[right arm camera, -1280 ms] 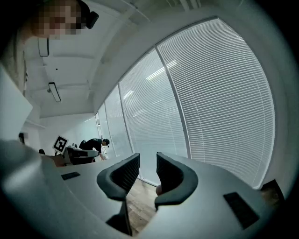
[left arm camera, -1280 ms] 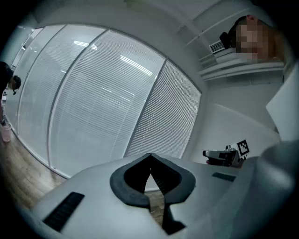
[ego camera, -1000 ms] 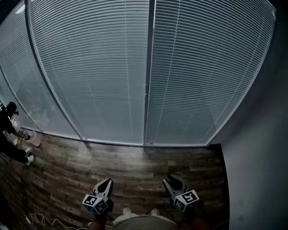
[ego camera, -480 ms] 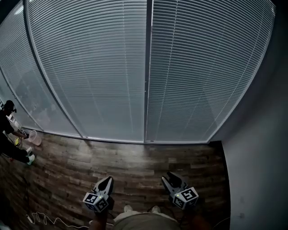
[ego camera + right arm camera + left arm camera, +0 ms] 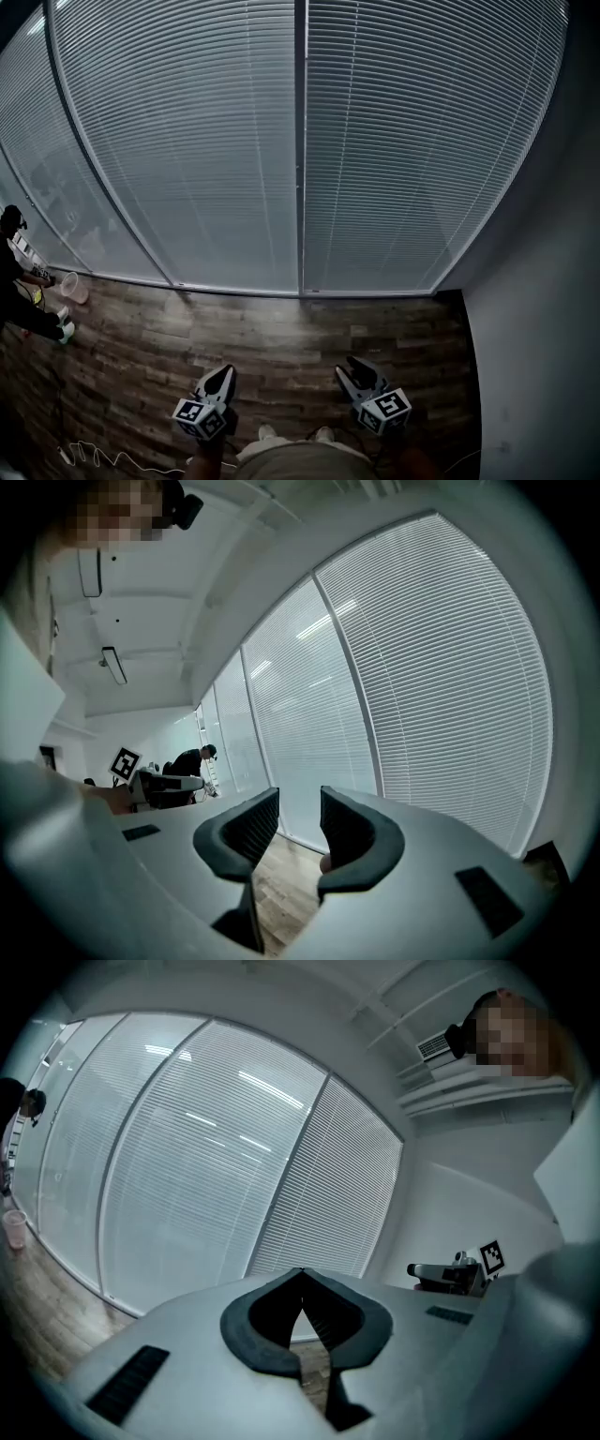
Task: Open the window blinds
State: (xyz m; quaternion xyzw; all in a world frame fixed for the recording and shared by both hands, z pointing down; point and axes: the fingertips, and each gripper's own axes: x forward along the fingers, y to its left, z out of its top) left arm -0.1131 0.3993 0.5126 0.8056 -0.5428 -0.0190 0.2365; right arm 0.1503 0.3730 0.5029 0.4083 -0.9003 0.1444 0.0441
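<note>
Two tools are hovering low in the head view, side by side and apart, both pointing toward the window and tipping only slightly downward. The left tool is holding its jaws pressed together, tips meeting, with nothing caught between them. The right tool is standing a little open, a narrow gap showing between its ribbed pads, and that gap is empty too; only the floor is showing through it. Each tool is sitting at about the same height above the wooden floor, with the wearer's shoes peeking out between them.

Beyond the tools, across a stretch of floor, the blinds are hanging with their slats turned shut, covering the curved run of glass panels from the floor upward. A vertical frame post is dividing the two panels straight ahead. Neither tool is touching the blinds. At the far left, a second person is crouching beside the window, and a grey wall is closing the right side.
</note>
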